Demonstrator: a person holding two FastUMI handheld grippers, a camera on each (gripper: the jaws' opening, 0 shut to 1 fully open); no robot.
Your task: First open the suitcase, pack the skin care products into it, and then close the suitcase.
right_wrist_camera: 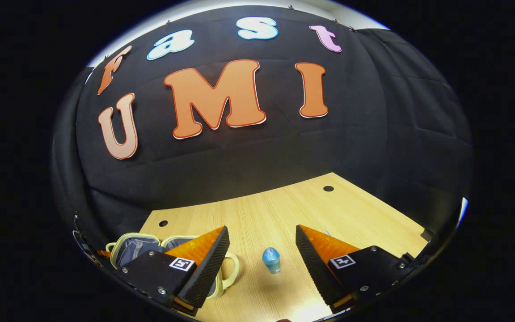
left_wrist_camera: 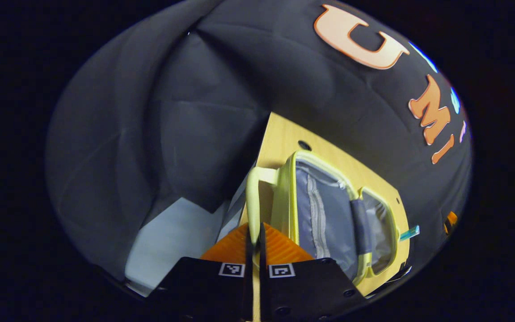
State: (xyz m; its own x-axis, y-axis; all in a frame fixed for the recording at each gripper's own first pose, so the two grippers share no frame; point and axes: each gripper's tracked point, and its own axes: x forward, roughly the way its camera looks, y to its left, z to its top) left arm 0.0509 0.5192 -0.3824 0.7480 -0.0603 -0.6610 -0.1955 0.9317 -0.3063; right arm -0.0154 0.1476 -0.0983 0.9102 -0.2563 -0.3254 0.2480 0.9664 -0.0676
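Note:
A small pale yellow suitcase [left_wrist_camera: 324,210] lies open on the wooden table [left_wrist_camera: 284,134], its grey lining and a zip pocket showing. My left gripper [left_wrist_camera: 256,232] is shut on the suitcase's yellow handle [left_wrist_camera: 252,197], which runs down between its fingers. In the right gripper view the same suitcase [right_wrist_camera: 134,248] sits at the lower left, partly behind one finger. A little blue skin care bottle [right_wrist_camera: 271,259] stands on the table [right_wrist_camera: 284,205] in front of my right gripper [right_wrist_camera: 262,229], which is open and apart from the bottle. A teal tube [left_wrist_camera: 409,232] lies beyond the suitcase.
The table has round cable holes [right_wrist_camera: 328,188] near its back edge, which meets the black cloth wall. Off the table's left edge a pale floor patch [left_wrist_camera: 172,237] shows below. Bare wood [right_wrist_camera: 373,219] spreads to the right of the bottle.

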